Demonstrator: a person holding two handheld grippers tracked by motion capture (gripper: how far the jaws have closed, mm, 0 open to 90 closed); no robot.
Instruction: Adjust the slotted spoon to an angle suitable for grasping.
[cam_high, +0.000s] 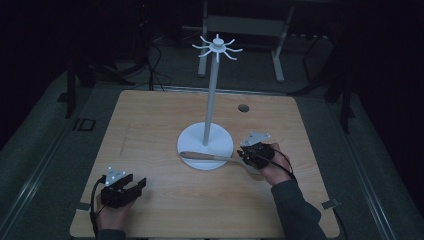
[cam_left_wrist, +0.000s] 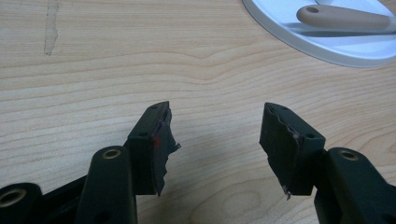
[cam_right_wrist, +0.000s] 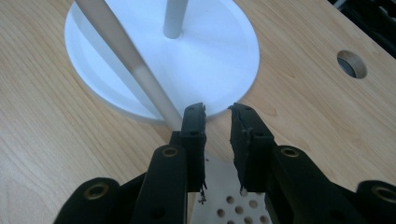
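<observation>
a slotted utensil (cam_high: 207, 157) with a pale wooden handle lies across the round white base of the hook stand (cam_high: 205, 145), at the worktop's (cam_high: 150, 120) centre. right tool (cam_high: 248, 156), at its 3 o'clock, parted, nothing gripped. left tool (cam_high: 134, 186) spread, empty.

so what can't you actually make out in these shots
- Slotted spatula head: the right tool covers it in the high view; its jaws hide most of it in the right gripper view.
- Spatula handle: cut by the right edge in the left gripper view.
- Stand hooks: small and dim in the high view.
- Table hole: contents too dark.
</observation>
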